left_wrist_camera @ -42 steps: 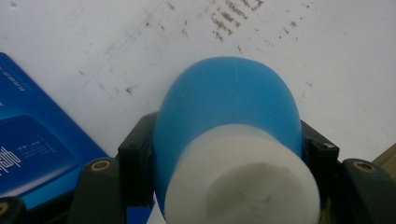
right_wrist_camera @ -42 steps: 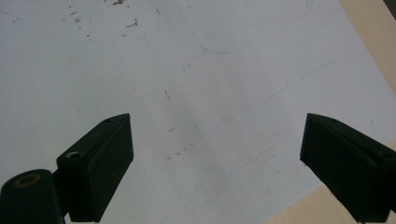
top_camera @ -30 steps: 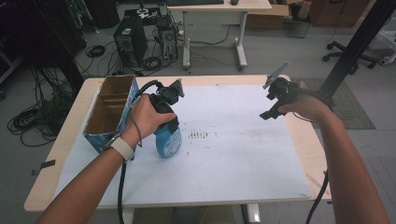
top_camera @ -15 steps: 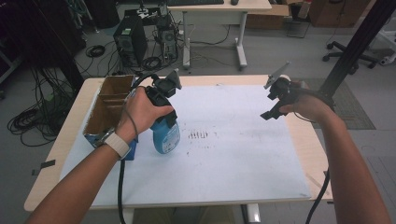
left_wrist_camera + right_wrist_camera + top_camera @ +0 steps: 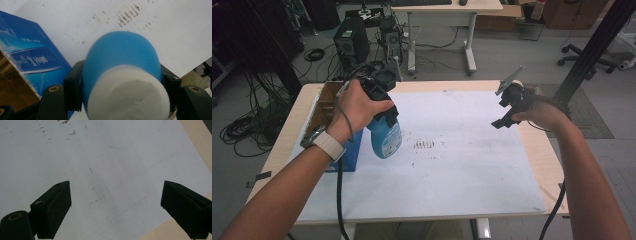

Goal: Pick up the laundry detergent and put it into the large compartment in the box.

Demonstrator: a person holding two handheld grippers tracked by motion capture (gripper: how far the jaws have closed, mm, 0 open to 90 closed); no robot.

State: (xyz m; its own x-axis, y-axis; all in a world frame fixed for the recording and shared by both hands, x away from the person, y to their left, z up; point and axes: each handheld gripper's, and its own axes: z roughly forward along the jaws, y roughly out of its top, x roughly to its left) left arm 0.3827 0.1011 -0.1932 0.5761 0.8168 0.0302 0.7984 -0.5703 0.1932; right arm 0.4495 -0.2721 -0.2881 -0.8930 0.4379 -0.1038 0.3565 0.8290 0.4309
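Glossy blue plastic bottle (image 5: 121, 62), matt white paper sheet (image 5: 462, 165) — scuffed, printed cardboard box (image 5: 27, 60), pale wood worktop (image 5: 537, 145).

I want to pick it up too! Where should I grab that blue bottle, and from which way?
Grab the blue bottle around its narrow top, just below the white cap, coming down from above. It hangs upright by the blue box, and the left gripper clamps that neck from two sides; lower down it looks too wide for the jaws.

The left hand (image 5: 359, 102) covered most of the left gripper (image 5: 379, 90) in the high view. The blue plastic bottle's white end (image 5: 127, 97) was blurred and cut off by the bottom edge. The blue cardboard box's lettering (image 5: 32, 60) was too small to read
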